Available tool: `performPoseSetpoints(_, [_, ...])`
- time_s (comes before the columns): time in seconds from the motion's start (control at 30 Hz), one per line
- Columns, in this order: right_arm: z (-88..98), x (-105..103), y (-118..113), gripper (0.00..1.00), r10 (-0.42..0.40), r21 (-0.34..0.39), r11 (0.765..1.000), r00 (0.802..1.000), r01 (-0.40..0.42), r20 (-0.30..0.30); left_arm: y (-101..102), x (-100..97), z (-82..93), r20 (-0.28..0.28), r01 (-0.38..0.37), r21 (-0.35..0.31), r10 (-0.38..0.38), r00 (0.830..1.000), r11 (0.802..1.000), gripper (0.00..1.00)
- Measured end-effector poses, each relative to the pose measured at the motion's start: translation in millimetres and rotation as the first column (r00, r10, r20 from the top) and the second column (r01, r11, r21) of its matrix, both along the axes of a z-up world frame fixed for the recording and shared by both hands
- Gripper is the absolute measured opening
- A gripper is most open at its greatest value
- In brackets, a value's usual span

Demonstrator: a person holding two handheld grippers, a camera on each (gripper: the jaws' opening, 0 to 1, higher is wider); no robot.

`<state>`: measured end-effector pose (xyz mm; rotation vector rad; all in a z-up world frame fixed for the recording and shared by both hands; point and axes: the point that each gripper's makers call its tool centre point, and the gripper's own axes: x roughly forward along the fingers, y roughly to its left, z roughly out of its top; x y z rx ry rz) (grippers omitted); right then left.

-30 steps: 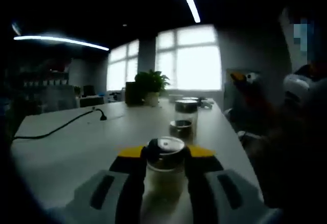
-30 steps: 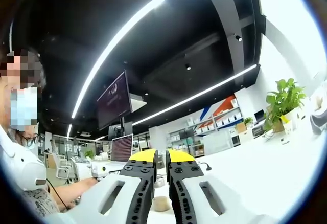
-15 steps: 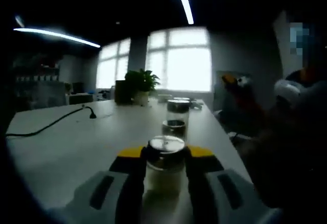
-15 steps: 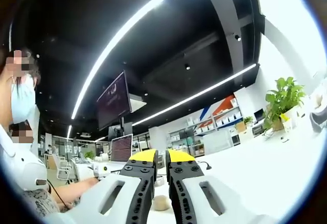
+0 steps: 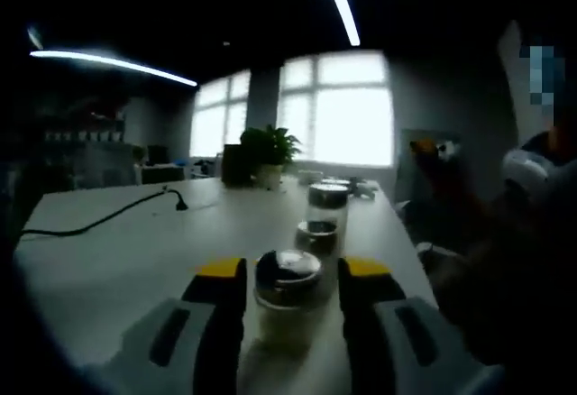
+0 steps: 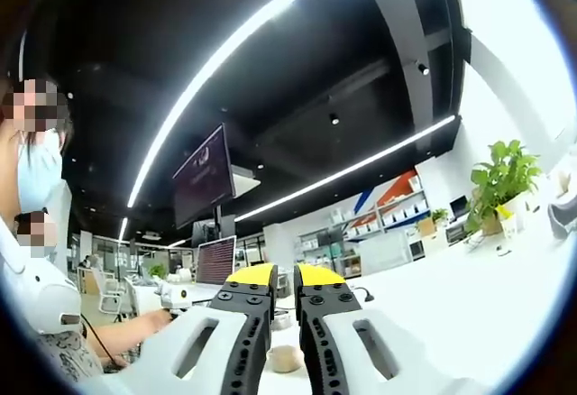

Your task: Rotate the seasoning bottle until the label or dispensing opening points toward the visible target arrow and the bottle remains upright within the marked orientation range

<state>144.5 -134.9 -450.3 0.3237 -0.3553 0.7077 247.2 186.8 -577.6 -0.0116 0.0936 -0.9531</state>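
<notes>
The left gripper [image 5: 290,298] is now standing open around the bottle [image 5: 288,300]: half a second ago its jaws were pressing the glass on both sides, and now a thin gap is showing on each side, so they are no longer gripping it. The bottle is sitting upright on the desk [image 5: 135,260] between the two yellow-tipped jaws, its shiny cap [image 5: 288,269] rising just above the tips. Its label or opening cannot be made out in the dim view.

Just beyond the bottle, two more jars are standing in a line toward the far end of the desk: a short one [image 5: 317,234] nearest, then a taller one [image 5: 328,204] behind it. Farther off, a potted plant [image 5: 268,151] is standing in front of bright windows [image 5: 343,111]. On the left, a black cable [image 5: 99,219] is lying across the desk. On the right, a person's dark sleeve [image 5: 505,296] is crowding the edge.

The right gripper [image 6: 276,280] is staying shut and empty, jaws nearly touching, pointing up toward a ceiling light strip [image 6: 270,34] and a hanging monitor [image 6: 203,174], as before. A masked person [image 6: 36,269] is sitting on the left, and a plant [image 6: 502,179] is on the right.
</notes>
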Motion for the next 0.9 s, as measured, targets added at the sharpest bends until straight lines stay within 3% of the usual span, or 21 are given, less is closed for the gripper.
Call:
performPoseSetpoints(0.03, [1.5, 1, 0, 0.06, -0.001, 0.001, 1.000, 1.000, 0.001, 0.000, -2, 0.3, -2.7, 0.001, -0.018, 0.031, 0.018, 1.000, 0.999, 0.45])
performPoseSetpoints(0.07, [2.9, 1, 1, 0.06, -0.001, 0.001, 1.000, 1.000, 0.001, 0.000, -5, -1.2, -1.6, 0.039, -0.022, 0.059, 0.019, 0.999, 0.998, 0.46])
performPoseSetpoints(0.13, [5.6, -1, 4, 0.06, 0.003, -0.004, 1.000, 1.000, -0.003, 0.009, -7, -1.3, 2.5, 0.080, -0.055, 0.070, 0.049, 0.996, 0.996, 0.47])
performPoseSetpoints(0.2, [6.0, -3, 8, 0.06, 0.004, -0.014, 1.000, 1.000, -0.004, 0.018, -7, 1.5, 14.4, 0.076, -0.101, -0.027, 0.103, 0.992, 0.994, 0.46])
performPoseSetpoints(0.27, [5.3, -4, 10, 0.06, -0.003, -0.023, 1.000, 1.000, 0.004, 0.027, -3, 4.8, 19.0, 0.017, -0.163, -0.106, 0.165, 0.986, 0.981, 0.46])
performPoseSetpoints(0.47, [7.2, -4, 9, 0.06, -0.001, -0.029, 1.000, 1.000, 0.002, 0.028, 9, 4.2, 20.8, 0.079, -0.283, -0.048, 0.286, 0.955, 0.958, 0.46])
performPoseSetpoints(0.67, [7.4, -7, 10, 0.06, 0.001, -0.031, 1.000, 0.999, 0.000, 0.033, 9, 0.7, 7.1, 0.016, -0.322, -0.031, 0.323, 0.946, 0.946, 0.43])
performPoseSetpoints(0.9, [3.8, -5, 15, 0.06, -0.001, -0.051, 0.999, 1.000, 0.002, 0.021, 8, 3.6, 9.2, 0.049, -0.363, -0.030, 0.364, 0.930, 0.931, 0.41])
